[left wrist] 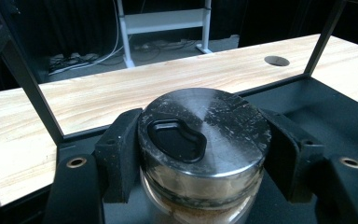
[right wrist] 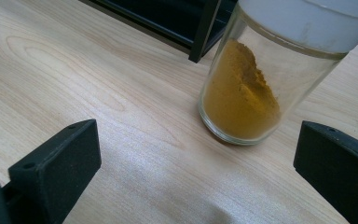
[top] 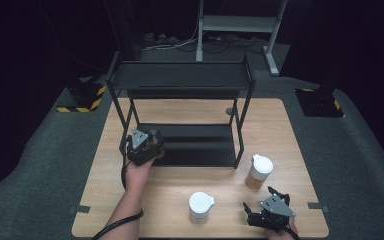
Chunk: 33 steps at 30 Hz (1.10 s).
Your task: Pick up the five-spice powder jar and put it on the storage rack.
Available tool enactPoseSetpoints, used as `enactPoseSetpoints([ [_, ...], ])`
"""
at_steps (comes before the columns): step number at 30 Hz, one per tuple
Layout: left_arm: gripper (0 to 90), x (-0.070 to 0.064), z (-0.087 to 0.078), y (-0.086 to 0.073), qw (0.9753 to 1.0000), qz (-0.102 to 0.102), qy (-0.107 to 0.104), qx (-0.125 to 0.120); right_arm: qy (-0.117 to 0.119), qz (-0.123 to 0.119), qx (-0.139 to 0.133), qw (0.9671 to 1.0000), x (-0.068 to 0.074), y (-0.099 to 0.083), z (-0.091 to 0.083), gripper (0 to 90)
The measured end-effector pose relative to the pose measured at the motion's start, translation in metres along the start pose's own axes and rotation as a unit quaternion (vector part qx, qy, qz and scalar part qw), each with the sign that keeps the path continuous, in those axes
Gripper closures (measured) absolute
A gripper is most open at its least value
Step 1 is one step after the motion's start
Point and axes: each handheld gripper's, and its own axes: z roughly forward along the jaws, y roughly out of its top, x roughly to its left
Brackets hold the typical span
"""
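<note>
My left gripper [top: 150, 142] is shut on a glass spice jar with a dark metal lid [left wrist: 204, 135], brown powder inside, held at the left front edge of the black rack's lower shelf [top: 195, 145]. Both jaws press the lid's sides. My right gripper [top: 260, 200] stands open near the table's front right corner. Beyond its jaws stands a glass jar of yellow-orange powder with a white lid [right wrist: 256, 79] [top: 259, 171]. A second white-lidded jar [top: 200, 206] stands at the table's front middle.
The black two-tier rack has an upper shelf [top: 180, 75] and thin posts [top: 245, 120]. The wooden table [top: 280, 125] has a round cable hole [left wrist: 276, 60]. A white desk frame [top: 240, 25] stands behind on the grey floor.
</note>
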Motion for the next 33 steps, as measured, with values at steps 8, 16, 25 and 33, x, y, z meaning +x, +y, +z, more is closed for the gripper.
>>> enactPoseSetpoints([
  [8,34.9,0.0004,0.0021,-0.0029,1.0000,-0.004,-0.001,0.001,-0.001,-0.001,0.000,1.0000,0.0007,-0.0001,-0.0001,0.0],
  [16,34.9,0.0009,0.0031,-0.0046,1.0000,-0.002,-0.001,0.002,-0.001,0.000,-0.001,1.0000,0.0005,-0.0004,-0.0002,0.0],
  [25,34.6,0.0003,0.0039,-0.0040,1.0000,-0.001,0.000,0.003,-0.002,0.000,-0.001,1.0000,0.0008,-0.0004,-0.0003,0.0],
  [33,34.1,-0.0009,0.0038,-0.0057,1.0000,-0.001,0.002,0.001,-0.002,-0.001,-0.001,1.0000,0.0009,-0.0003,-0.0002,0.0],
])
